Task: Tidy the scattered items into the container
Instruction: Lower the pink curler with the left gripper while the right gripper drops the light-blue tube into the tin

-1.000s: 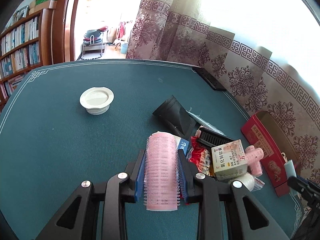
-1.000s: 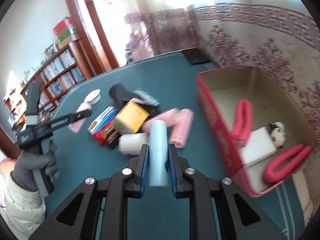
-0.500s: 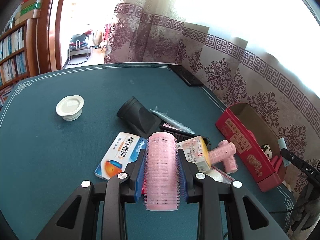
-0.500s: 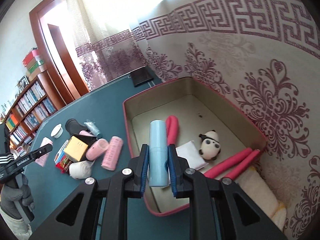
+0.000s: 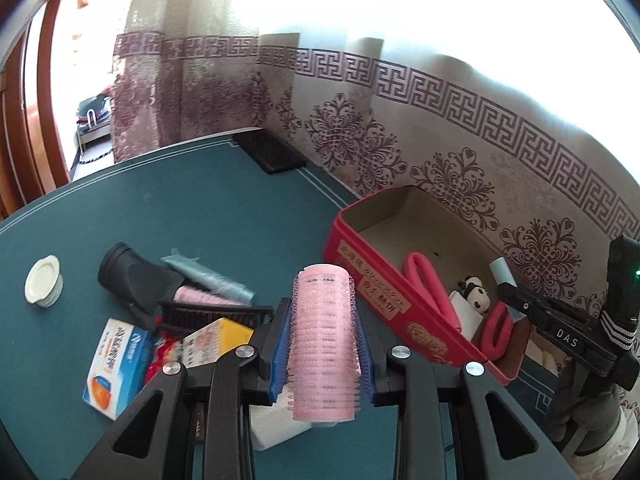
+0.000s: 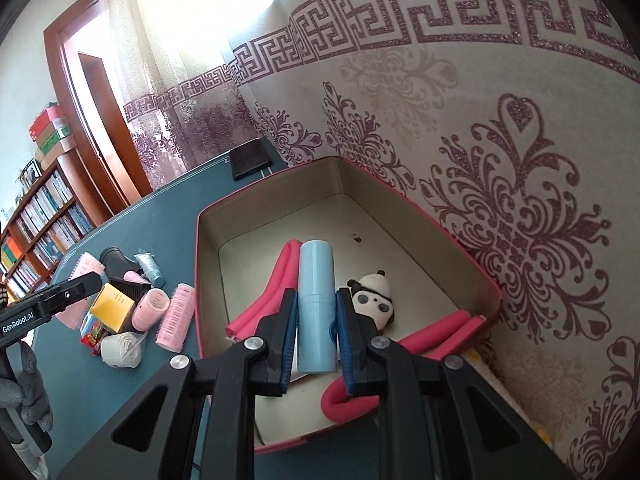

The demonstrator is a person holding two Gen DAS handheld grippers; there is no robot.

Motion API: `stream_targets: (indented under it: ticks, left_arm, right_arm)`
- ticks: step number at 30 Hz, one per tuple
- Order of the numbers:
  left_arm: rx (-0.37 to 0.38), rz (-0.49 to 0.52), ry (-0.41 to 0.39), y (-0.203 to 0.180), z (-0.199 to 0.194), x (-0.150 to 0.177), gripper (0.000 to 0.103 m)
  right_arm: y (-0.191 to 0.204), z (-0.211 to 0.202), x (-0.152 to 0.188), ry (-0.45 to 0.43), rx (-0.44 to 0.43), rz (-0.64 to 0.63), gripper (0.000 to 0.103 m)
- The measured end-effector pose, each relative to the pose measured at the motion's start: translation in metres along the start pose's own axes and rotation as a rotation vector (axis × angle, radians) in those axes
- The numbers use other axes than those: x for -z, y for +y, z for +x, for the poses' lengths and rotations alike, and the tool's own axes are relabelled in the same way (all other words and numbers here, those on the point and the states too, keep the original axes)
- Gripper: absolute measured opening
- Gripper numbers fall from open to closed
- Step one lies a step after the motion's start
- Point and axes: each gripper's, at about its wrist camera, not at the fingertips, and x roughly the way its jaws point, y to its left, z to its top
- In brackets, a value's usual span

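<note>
My left gripper is shut on a pink hair roller and holds it above the green table, just left of the red box. My right gripper is shut on a light blue tube and holds it over the inside of the red box. In the box lie pink foam rods, a panda figure and a white packet. More pink rollers lie on the table beside the box.
A pile left of the box holds a black nozzle, a black comb, a yellow carton, a blue and white carton and a white roll. A white lid lies far left. A curtain hangs behind the box.
My right gripper has carried the blue tube from over the table to over the box. My left gripper has moved right with the roller, closer to the box.
</note>
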Motion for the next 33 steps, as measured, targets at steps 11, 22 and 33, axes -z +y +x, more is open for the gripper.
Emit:
stream_targets:
  ticks: [11,22,33]
  left_arm:
    - [0.073,0.132,0.025,-0.073,0.048,-0.033,0.031]
    - [0.107,0.124,0.026,-0.100,0.080,-0.044,0.077]
    - [0.043,0.035,0.043,-0.061,0.068,-0.033,0.077]
  right_arm:
    - [-0.010,0.003,-0.002,-0.015,-0.009,0.007,0.021]
    - [-0.021,0.008,-0.001,-0.011,-0.023,0.051,0.022]
    - [-0.016,0.003,0.000,-0.044,-0.020,0.041,0.074]
